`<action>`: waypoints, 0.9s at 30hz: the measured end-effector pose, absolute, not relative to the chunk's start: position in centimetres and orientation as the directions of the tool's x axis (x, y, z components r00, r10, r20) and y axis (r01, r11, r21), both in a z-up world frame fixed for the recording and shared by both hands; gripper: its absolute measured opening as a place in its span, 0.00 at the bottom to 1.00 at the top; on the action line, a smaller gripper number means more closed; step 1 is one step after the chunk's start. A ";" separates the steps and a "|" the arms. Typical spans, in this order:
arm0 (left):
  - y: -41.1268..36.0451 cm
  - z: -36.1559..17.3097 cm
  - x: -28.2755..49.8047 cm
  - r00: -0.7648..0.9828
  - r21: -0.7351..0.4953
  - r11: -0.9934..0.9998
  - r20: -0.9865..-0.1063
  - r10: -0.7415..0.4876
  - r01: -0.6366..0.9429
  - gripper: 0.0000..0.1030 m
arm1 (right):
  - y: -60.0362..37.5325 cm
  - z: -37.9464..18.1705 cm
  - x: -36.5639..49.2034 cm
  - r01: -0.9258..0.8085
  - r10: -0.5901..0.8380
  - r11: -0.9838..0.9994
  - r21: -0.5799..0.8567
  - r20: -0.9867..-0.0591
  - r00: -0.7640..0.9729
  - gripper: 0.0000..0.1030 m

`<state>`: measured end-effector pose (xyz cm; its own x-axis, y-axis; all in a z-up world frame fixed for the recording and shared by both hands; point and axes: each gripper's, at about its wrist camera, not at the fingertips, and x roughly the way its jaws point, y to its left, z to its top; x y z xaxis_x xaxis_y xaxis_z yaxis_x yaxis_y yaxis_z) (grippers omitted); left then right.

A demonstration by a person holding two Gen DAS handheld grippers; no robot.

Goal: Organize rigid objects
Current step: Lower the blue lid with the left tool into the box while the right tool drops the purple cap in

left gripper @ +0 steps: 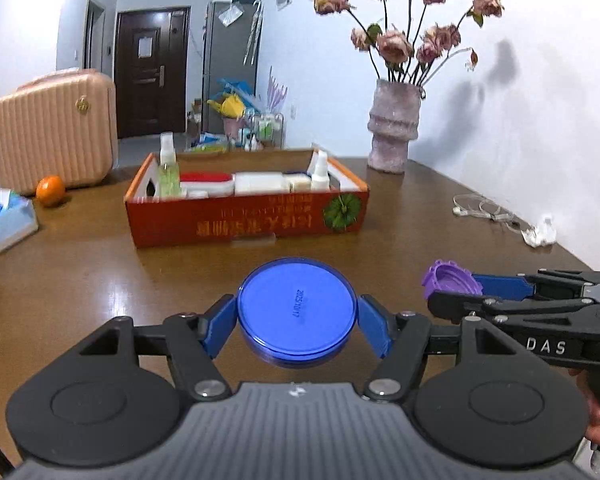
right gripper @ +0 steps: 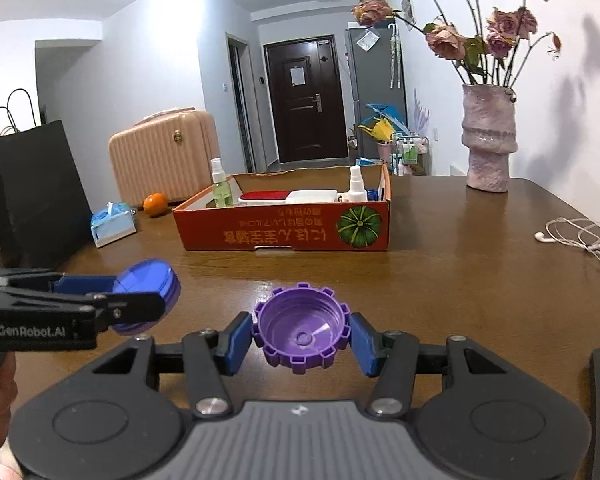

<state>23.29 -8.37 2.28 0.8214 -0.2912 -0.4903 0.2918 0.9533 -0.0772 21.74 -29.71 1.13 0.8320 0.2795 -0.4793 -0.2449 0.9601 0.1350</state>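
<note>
Rigid objects for sorting are split between the two grippers and an orange cardboard box (left gripper: pixel 244 216) standing further back on the brown table (left gripper: pixel 80 280). Going from the left in the left wrist view, a blue tissue pack (left gripper: pixel 6 216) lies at the table's edge, an orange fruit (left gripper: pixel 50 190) sits just beside it, and a pink suitcase (left gripper: pixel 54 132) stands behind both. The box comes next — inside it stand a green spray bottle (left gripper: pixel 168 172) at the left end, a red-topped container (left gripper: pixel 206 178) and a white box (left gripper: pixel 260 182) in the middle, and a white spray bottle (left gripper: pixel 320 172) at the right end. In front of the box, held above the table, the left gripper (left gripper: pixel 296 314) is clamped on a round blue lid (left gripper: pixel 296 308), its blue pads pressing the rim on both sides. Right of it the right gripper (right gripper: pixel 302 330) holds a purple notched cap (right gripper: pixel 302 326) the same way — open side up, pads tight against its toothed edge. Behind and to the right, a pink vase (left gripper: pixel 394 128) of dried roses stands near the wall, and white earphones (left gripper: pixel 484 208) lie tangled near the table's right edge.
</note>
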 end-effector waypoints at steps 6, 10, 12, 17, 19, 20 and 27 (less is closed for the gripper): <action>-7.5 4.9 31.4 0.837 -0.084 0.949 -0.452 -0.308 0.304 0.65 | -28.6 3.7 27.7 -0.299 0.318 0.947 0.115 -0.449 0.835 0.50; -7.5 5.9 39.1 0.829 -0.072 0.950 -0.470 -0.302 0.304 0.65 | -28.1 5.6 34.8 -0.307 0.340 0.940 0.147 -0.435 0.834 0.50; -7.4 5.5 42.9 0.806 -0.102 0.947 -0.502 -0.313 0.304 0.65 | -27.5 5.9 38.7 -0.301 0.336 0.942 0.149 -0.444 0.831 0.50; -7.2 2.7 51.5 0.743 -0.164 0.960 -0.608 -0.281 0.228 0.65 | -25.9 4.1 46.4 -0.276 0.291 0.955 0.107 -0.505 0.813 0.50; -7.0 1.4 53.3 0.723 -0.166 0.963 -0.637 -0.268 0.211 0.65 | -25.5 2.8 48.6 -0.259 0.267 0.961 0.092 -0.534 0.802 0.50; -7.0 0.8 54.1 0.713 -0.169 0.964 -0.649 -0.267 0.207 0.66 | -25.3 2.1 49.4 -0.252 0.255 0.964 0.083 -0.546 0.798 0.50; -7.2 -1.3 55.5 0.687 -0.156 0.963 -0.676 -0.268 0.221 0.68 | -23.8 -1.0 52.1 -0.243 0.223 0.969 0.049 -0.602 0.766 0.51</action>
<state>55.50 -7.19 -1.29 0.6868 -0.2676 -0.6758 0.2213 0.9626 -0.1563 52.15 -23.83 -1.01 0.7664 0.2230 -0.6024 -0.2432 0.9687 0.0492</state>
